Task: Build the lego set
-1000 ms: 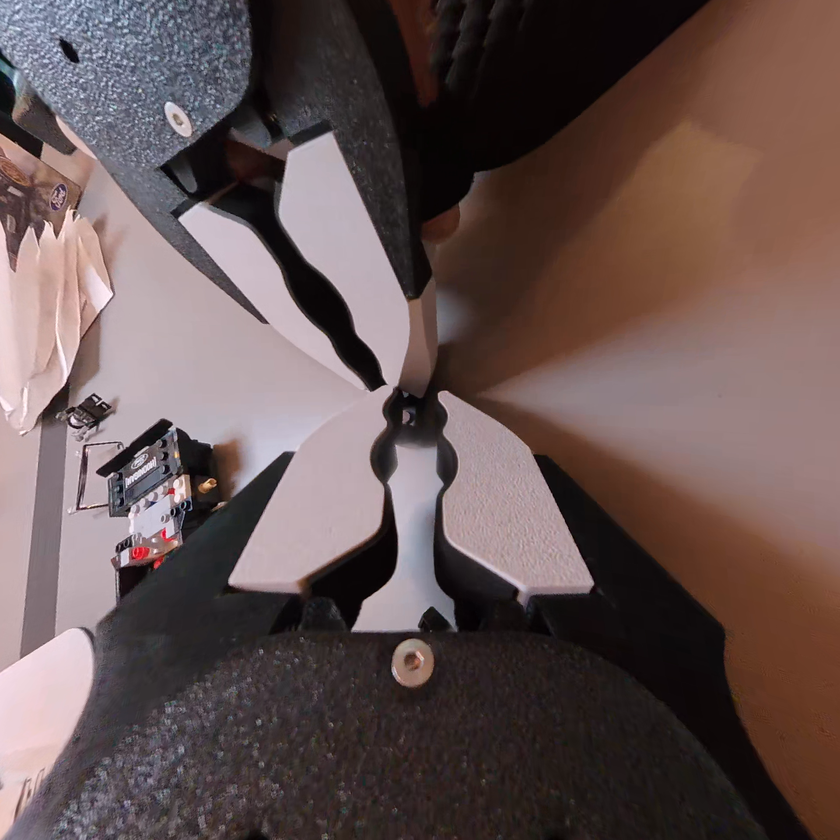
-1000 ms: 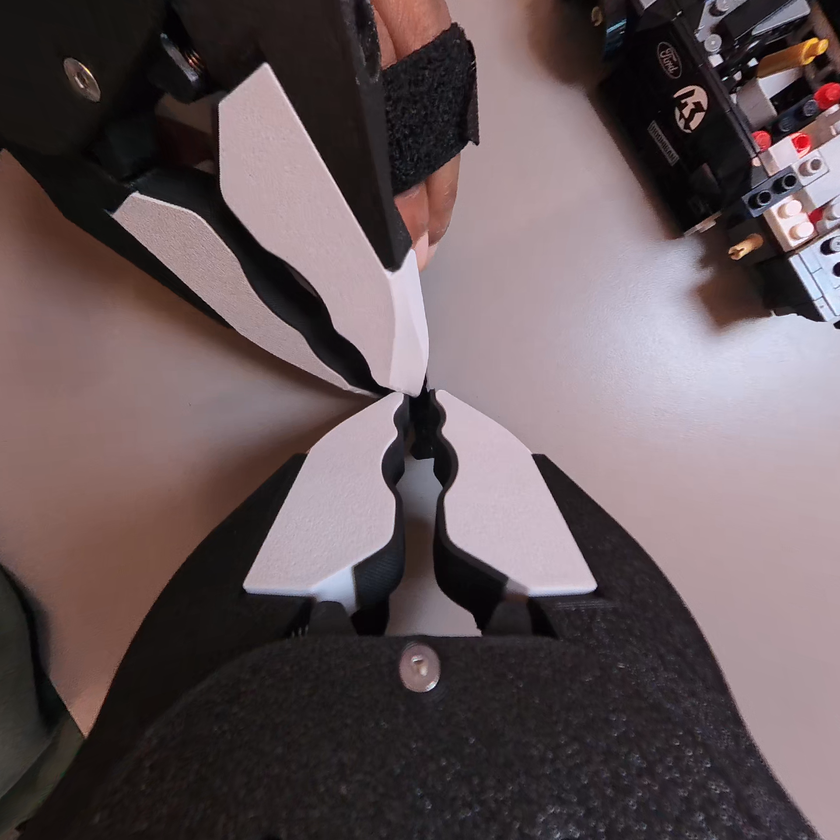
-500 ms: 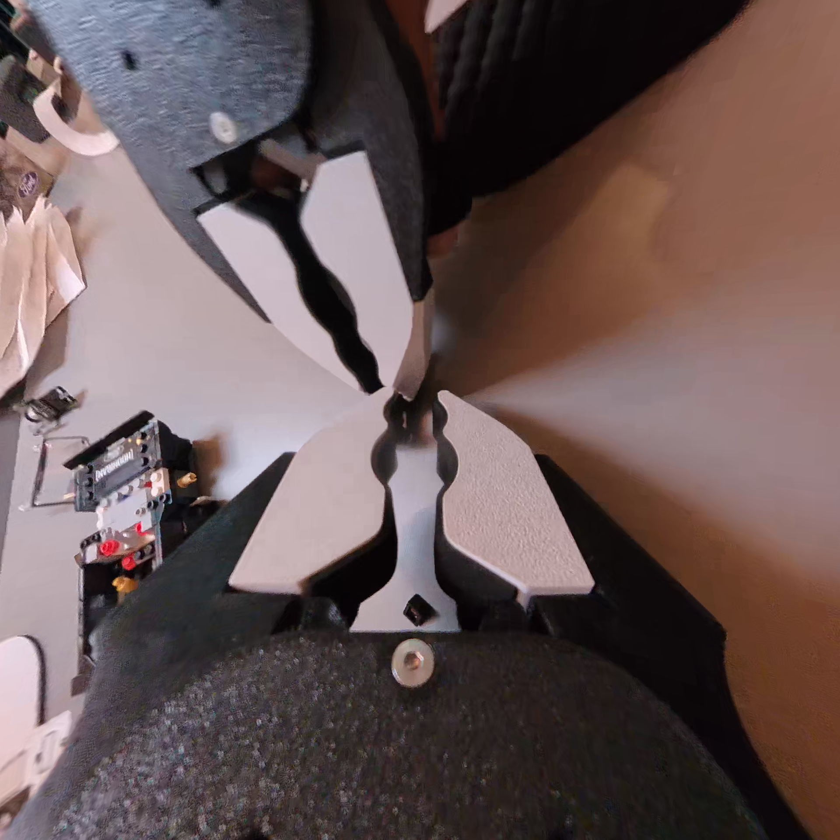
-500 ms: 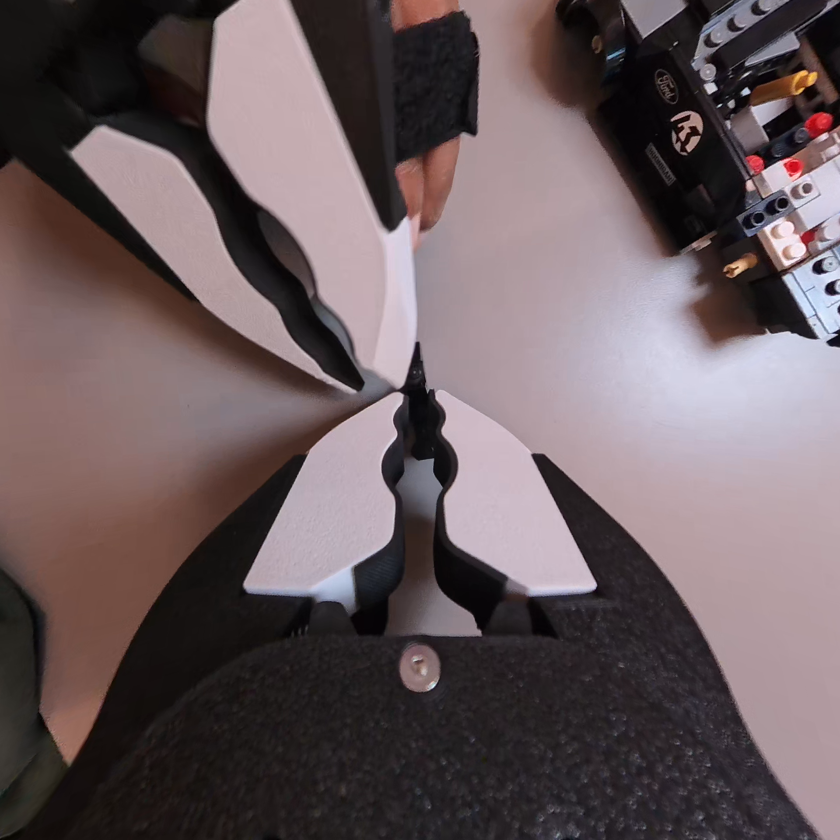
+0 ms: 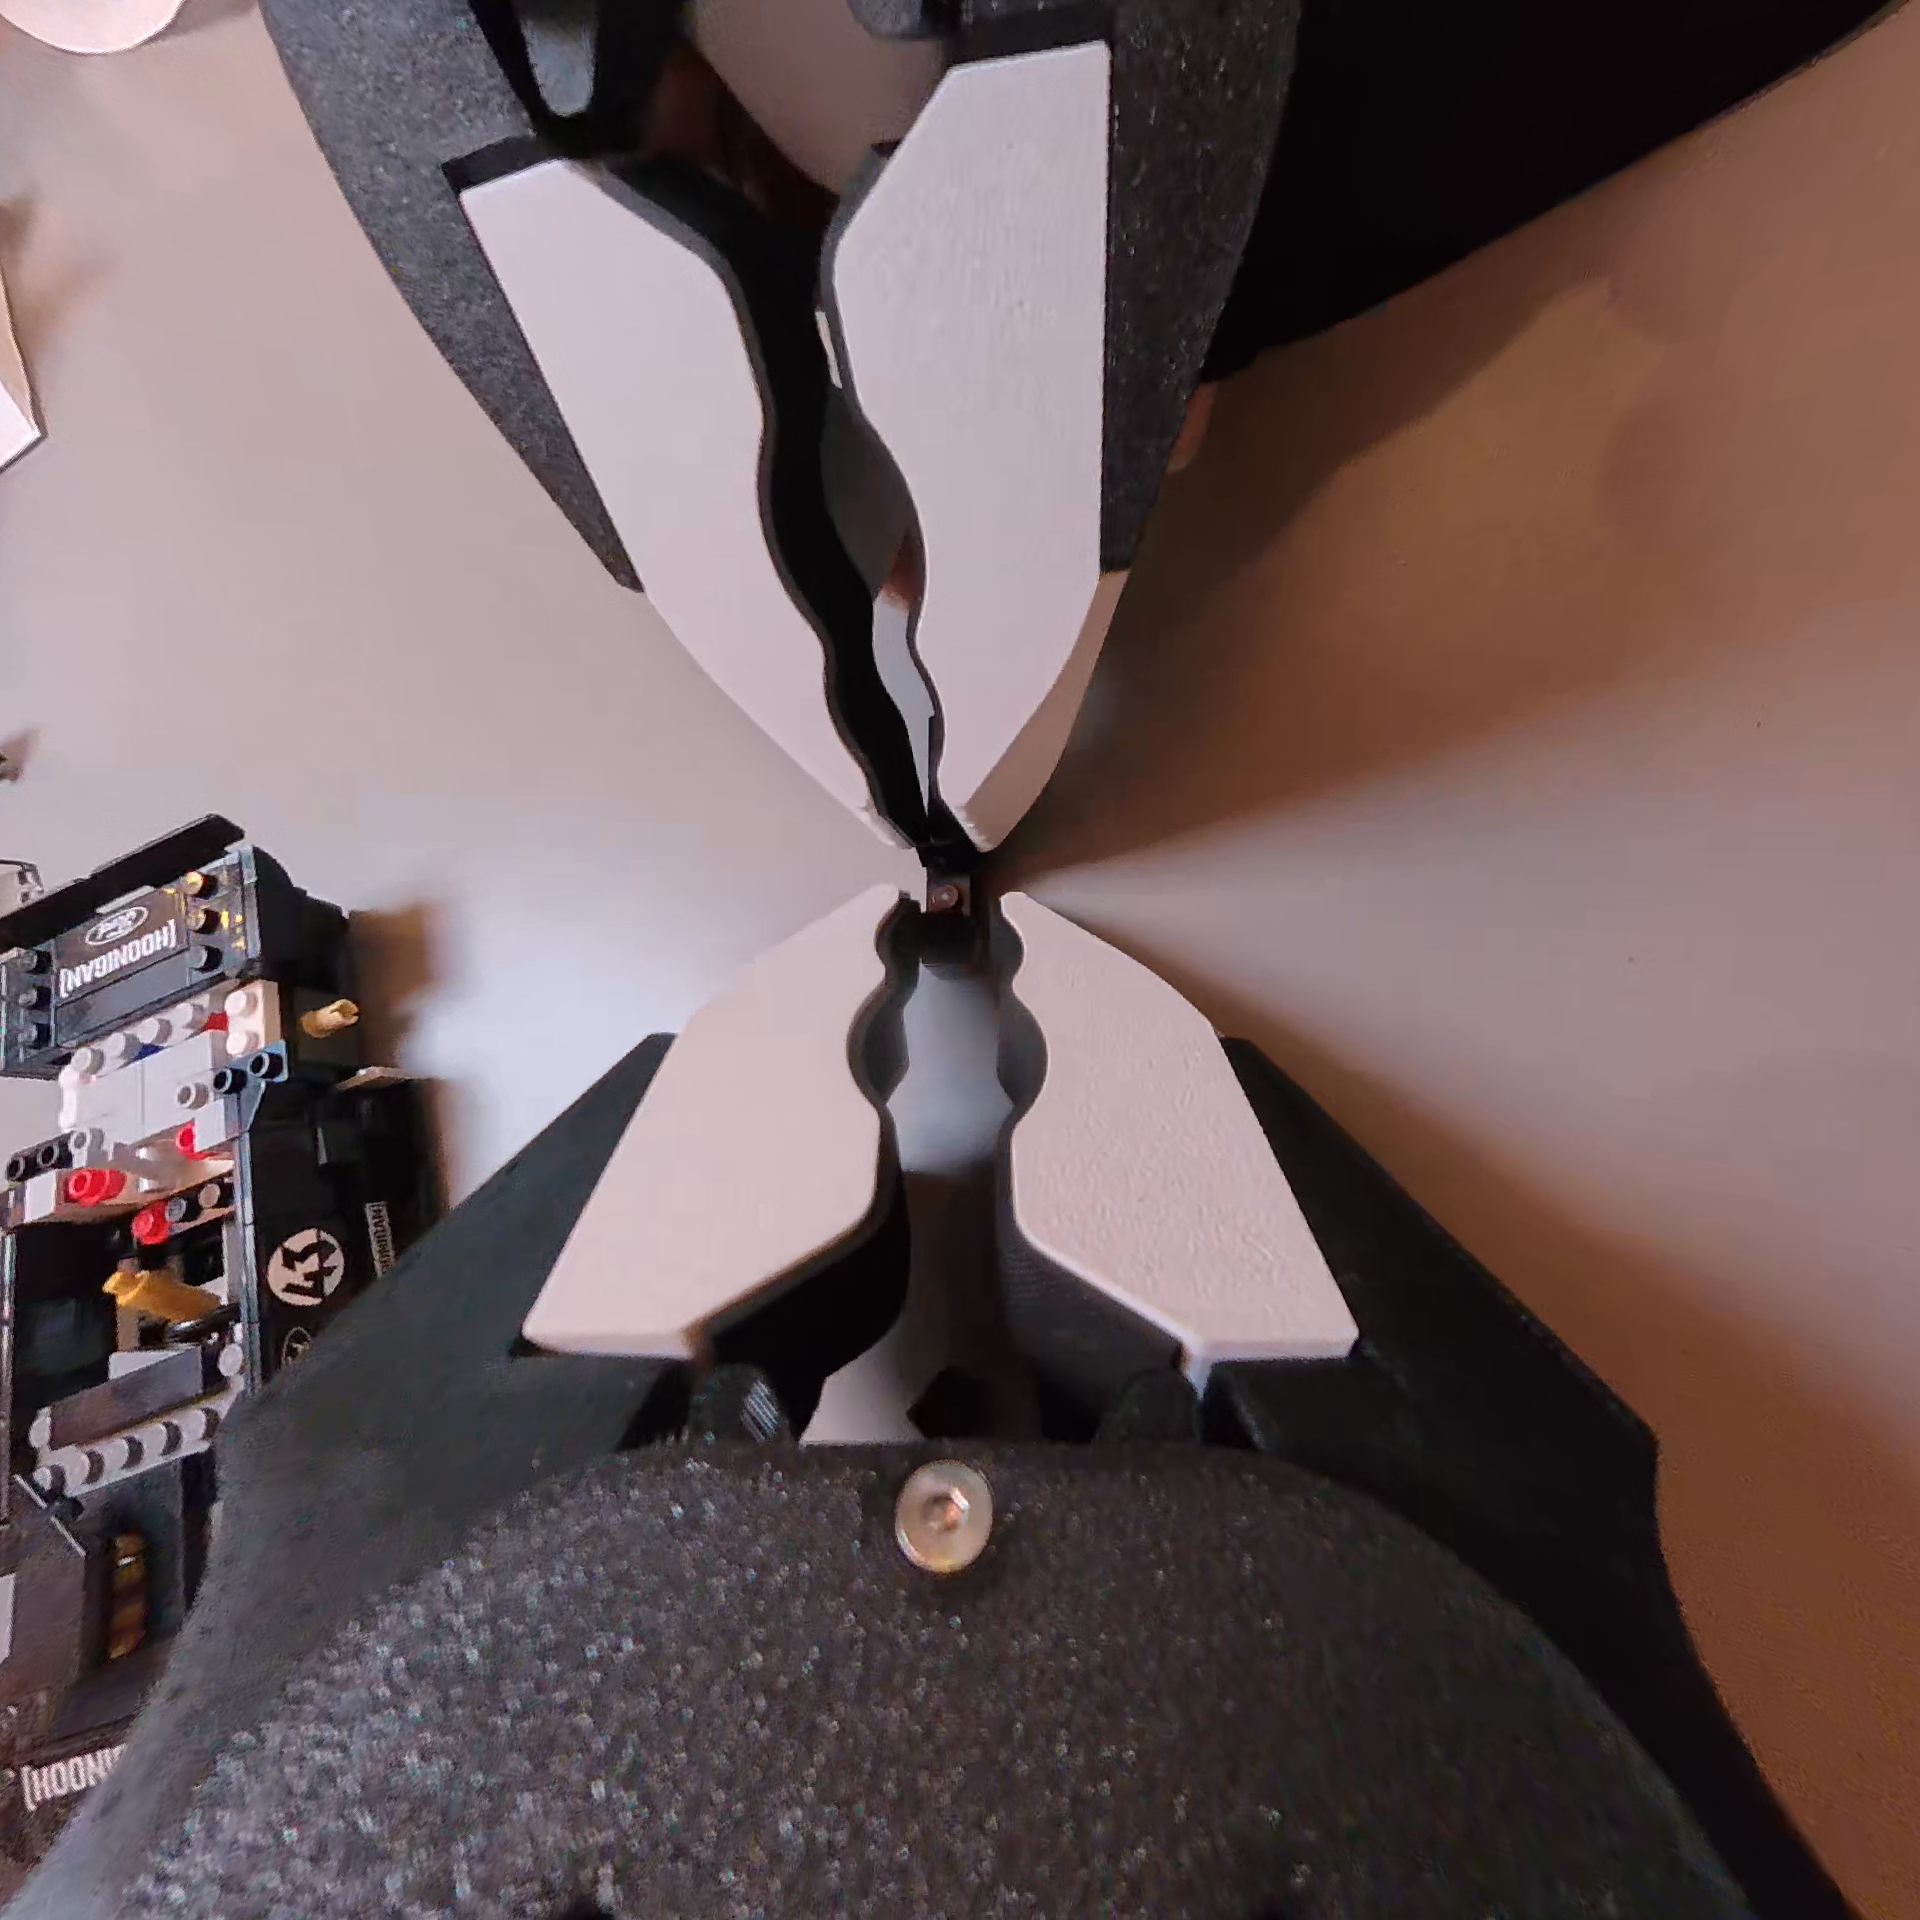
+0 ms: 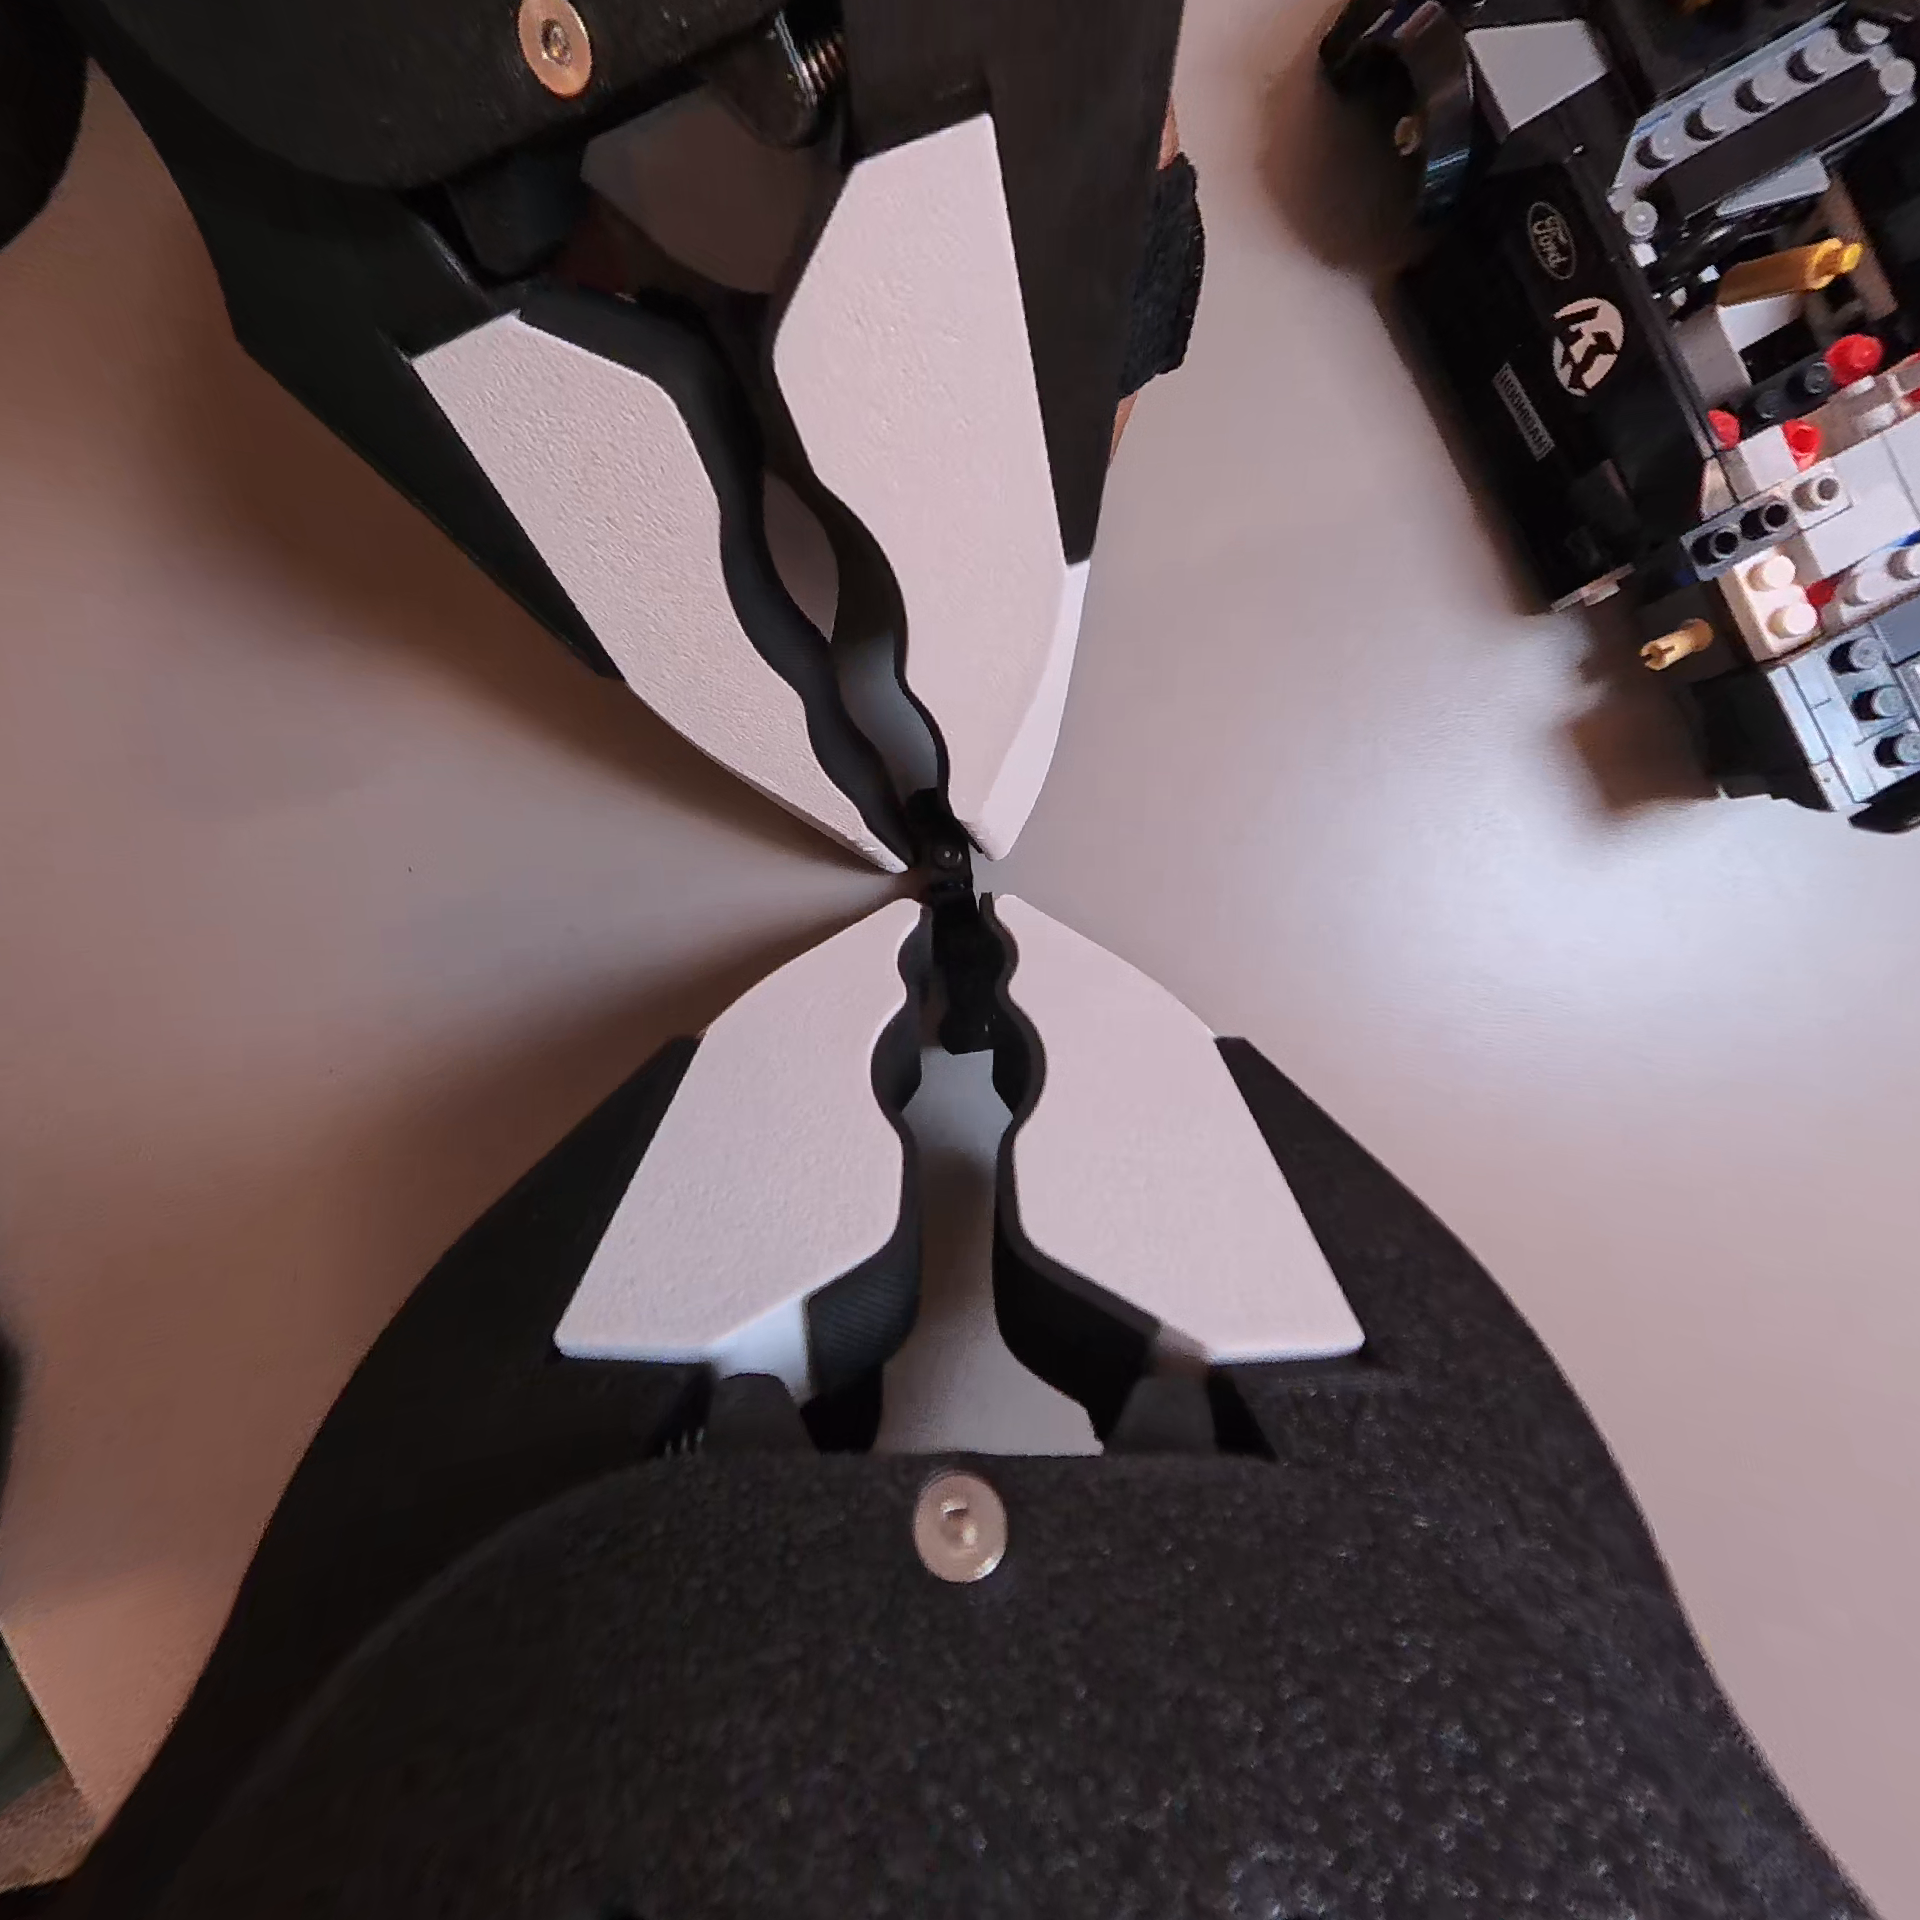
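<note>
My left gripper [image 5: 948, 912] is shut on a small black lego piece [image 5: 945, 896] at its fingertips. My right gripper [image 6: 954, 920] is shut on a longer black lego piece [image 6: 961, 987]. The two grippers meet tip to tip above the grey table, and the two pieces touch. The right gripper [image 5: 940, 831] comes in from the top of the left wrist view. The left gripper [image 6: 940, 847] comes in from the top of the right wrist view. The partly built black, white and grey lego car [image 5: 156, 1091] stands on the table to the side and also shows in the right wrist view [image 6: 1714, 416].
The grey table [image 6: 1351, 935] spreads under both grippers. White paper [image 5: 12, 416] lies at the left edge of the left wrist view. A hand with a black strap [image 6: 1169, 281] holds the left gripper. My two grippers' fingertips are within a few centimetres of each other.
The grippers have turned from an angled meeting to face each other straight on, tips still together. The lego car now sits closer in the left wrist view.
</note>
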`<action>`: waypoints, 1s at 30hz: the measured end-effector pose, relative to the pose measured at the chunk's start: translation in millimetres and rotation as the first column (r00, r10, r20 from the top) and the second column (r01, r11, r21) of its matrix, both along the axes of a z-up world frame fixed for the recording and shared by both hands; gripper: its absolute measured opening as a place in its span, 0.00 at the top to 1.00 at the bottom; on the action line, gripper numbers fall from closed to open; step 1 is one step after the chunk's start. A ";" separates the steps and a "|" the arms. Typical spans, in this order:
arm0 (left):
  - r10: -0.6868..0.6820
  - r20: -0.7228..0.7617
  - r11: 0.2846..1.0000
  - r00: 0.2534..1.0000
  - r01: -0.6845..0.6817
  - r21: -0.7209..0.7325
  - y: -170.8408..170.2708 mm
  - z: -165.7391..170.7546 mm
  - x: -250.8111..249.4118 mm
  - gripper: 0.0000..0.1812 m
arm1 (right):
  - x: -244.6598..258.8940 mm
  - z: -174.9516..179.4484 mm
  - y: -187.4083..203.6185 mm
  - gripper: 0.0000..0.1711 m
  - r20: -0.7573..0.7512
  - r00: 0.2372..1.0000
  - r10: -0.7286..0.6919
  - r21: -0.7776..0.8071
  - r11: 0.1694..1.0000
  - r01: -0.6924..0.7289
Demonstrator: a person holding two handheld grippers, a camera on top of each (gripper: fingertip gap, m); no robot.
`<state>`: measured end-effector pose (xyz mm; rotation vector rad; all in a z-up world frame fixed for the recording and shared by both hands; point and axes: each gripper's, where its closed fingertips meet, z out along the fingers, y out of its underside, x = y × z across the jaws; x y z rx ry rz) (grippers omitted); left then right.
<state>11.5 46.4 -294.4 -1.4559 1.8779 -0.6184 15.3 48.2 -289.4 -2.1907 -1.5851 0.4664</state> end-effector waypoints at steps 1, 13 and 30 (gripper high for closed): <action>0.000 0.001 1.000 1.000 0.000 0.003 0.0 0.1 0.1 0.93 | -0.1 0.0 0.1 0.95 0.006 1.000 0.006 0.005 1.000 -0.006; -0.017 0.015 1.000 1.000 0.017 0.000 -2.2 1.0 0.5 0.93 | 0.0 1.1 -1.8 0.92 -0.018 1.000 0.020 0.001 1.000 -0.020; -0.017 0.061 0.999 0.998 0.018 -0.026 -5.6 7.3 6.2 0.92 | 0.1 0.1 -4.3 0.95 -0.080 0.997 -0.020 -0.067 0.998 0.015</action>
